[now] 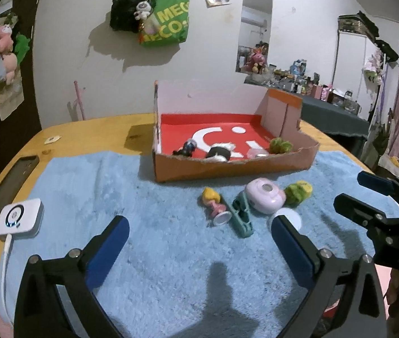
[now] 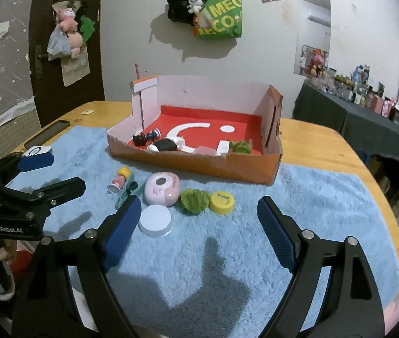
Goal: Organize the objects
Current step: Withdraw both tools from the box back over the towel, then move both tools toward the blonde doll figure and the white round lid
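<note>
Both tilted down over blue towel (image 2: 312,197), near box (image 2: 199,166): left gripper (image 1: 199,235) spread wide, right gripper (image 2: 196,214) spread, both empty.

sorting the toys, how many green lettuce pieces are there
2: one green lettuce piece lies inside the orange box at its right end, the other lettuce piece on the blue mat beside the yellow cap. More may hide behind the box's front wall.

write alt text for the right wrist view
The right gripper, fingers open and empty, hovers over a blue towel with a white lid, pink case, green pompom and yellow cap. Behind them sits an orange cardboard box, partly filled.
</note>
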`<move>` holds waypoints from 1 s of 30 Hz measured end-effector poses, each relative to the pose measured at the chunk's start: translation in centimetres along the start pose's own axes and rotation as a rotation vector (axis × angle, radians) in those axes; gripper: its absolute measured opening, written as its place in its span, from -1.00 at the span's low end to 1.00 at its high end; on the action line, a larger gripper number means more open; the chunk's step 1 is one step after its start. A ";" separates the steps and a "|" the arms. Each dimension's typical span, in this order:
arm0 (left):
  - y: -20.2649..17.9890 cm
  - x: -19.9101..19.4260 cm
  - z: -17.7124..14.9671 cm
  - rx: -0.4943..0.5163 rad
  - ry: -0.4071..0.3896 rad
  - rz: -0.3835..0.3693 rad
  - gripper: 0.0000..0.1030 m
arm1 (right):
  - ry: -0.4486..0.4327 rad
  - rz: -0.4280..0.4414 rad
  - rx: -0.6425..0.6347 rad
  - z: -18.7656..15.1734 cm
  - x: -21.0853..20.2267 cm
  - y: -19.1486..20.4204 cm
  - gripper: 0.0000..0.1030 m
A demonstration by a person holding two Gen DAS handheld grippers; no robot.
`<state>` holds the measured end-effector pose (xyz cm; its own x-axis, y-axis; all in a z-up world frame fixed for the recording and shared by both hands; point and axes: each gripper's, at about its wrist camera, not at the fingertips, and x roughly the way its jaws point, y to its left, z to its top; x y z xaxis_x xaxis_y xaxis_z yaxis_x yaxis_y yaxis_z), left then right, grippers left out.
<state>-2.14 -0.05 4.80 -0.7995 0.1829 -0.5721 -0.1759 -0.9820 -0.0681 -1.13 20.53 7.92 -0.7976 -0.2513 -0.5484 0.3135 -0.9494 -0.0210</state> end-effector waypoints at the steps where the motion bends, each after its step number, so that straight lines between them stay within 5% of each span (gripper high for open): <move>1: 0.1 0.1 -0.2 -0.004 0.004 0.004 0.99 | 0.004 0.000 0.007 -0.2 0.2 -0.1 0.66; 30: 0.6 3.3 -1.0 -0.009 0.108 0.001 0.99 | 0.110 0.043 0.098 -2.7 4.7 -0.4 0.70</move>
<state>-4.35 -0.08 2.06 -0.7332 0.1761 -0.6568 -0.1692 -0.9828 -0.0746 -3.59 20.21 3.08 -0.7214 -0.2754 -0.6354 0.2905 -0.9532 0.0835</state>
